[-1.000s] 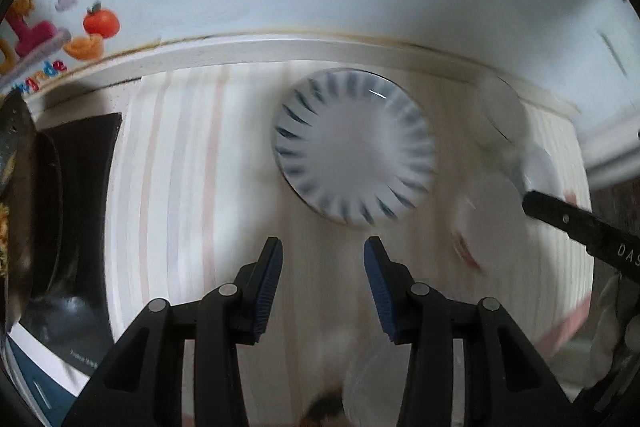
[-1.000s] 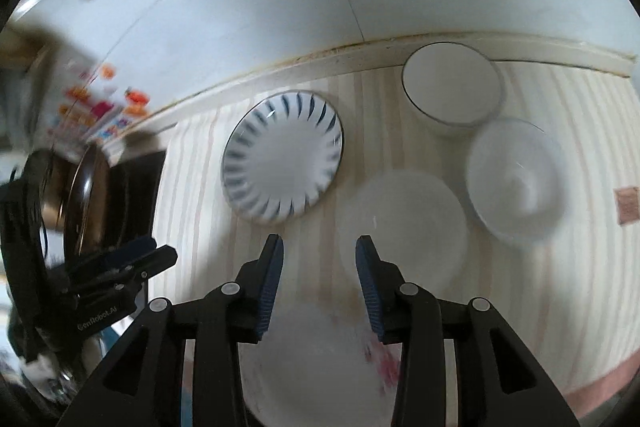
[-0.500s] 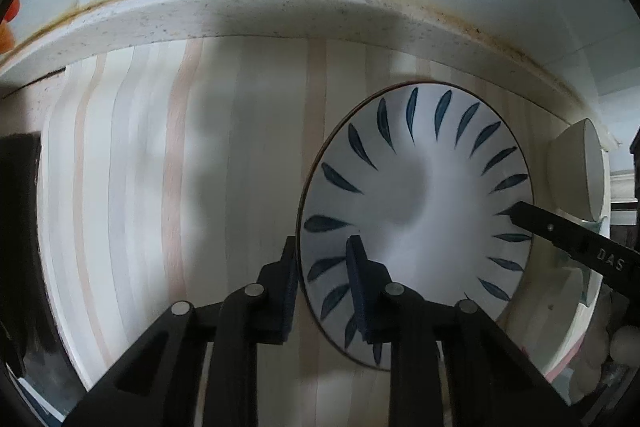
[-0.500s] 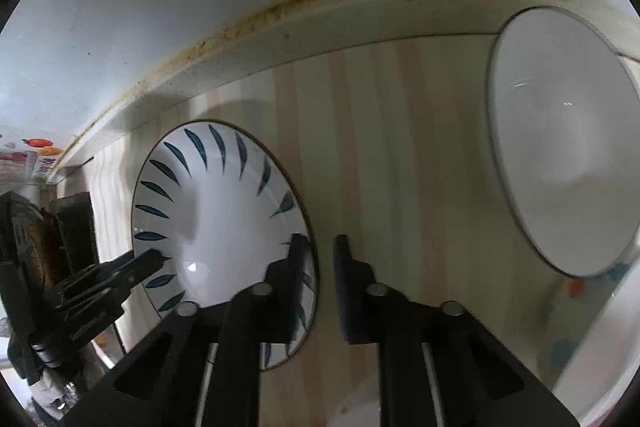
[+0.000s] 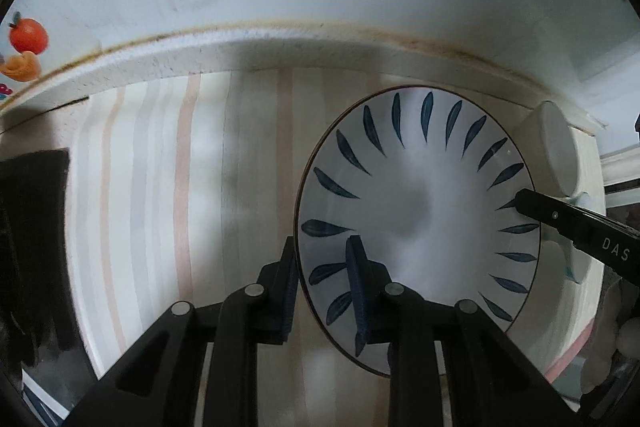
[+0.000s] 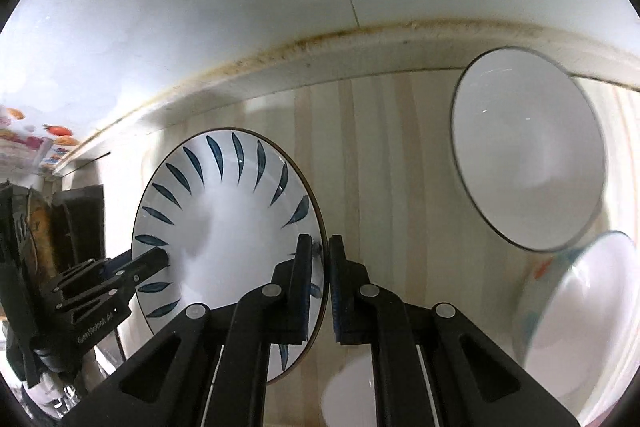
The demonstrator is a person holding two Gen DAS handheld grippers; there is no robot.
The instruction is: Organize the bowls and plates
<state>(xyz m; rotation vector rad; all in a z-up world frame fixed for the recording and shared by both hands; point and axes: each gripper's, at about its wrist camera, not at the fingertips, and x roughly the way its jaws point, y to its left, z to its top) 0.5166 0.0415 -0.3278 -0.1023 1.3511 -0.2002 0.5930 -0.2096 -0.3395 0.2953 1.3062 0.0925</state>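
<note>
A white plate with blue leaf marks (image 5: 420, 223) (image 6: 224, 227) lies on the striped mat (image 5: 160, 187). My left gripper (image 5: 321, 251) is shut on the plate's left rim, one finger under the edge and one on the face. My right gripper (image 6: 320, 247) is shut on the opposite rim, and it also shows in the left wrist view as a black finger (image 5: 560, 223). In the right wrist view the left gripper (image 6: 132, 271) shows at the plate's left edge. I cannot tell whether the plate is off the mat. A plain white bowl (image 6: 528, 151) (image 5: 556, 147) stands to the right.
A bowl with coloured marks (image 6: 580, 307) sits low on the right, and a white dish (image 6: 352, 387) under my right gripper. The counter's stained raised lip (image 5: 280, 47) and white wall run behind. A dark stove area (image 5: 32, 227) lies left, with fruit stickers (image 5: 28, 35) above.
Both grippers came down from above the mat onto the blue-leaf plate and went from open to shut on its opposite rims. The plate now fills more of each view.
</note>
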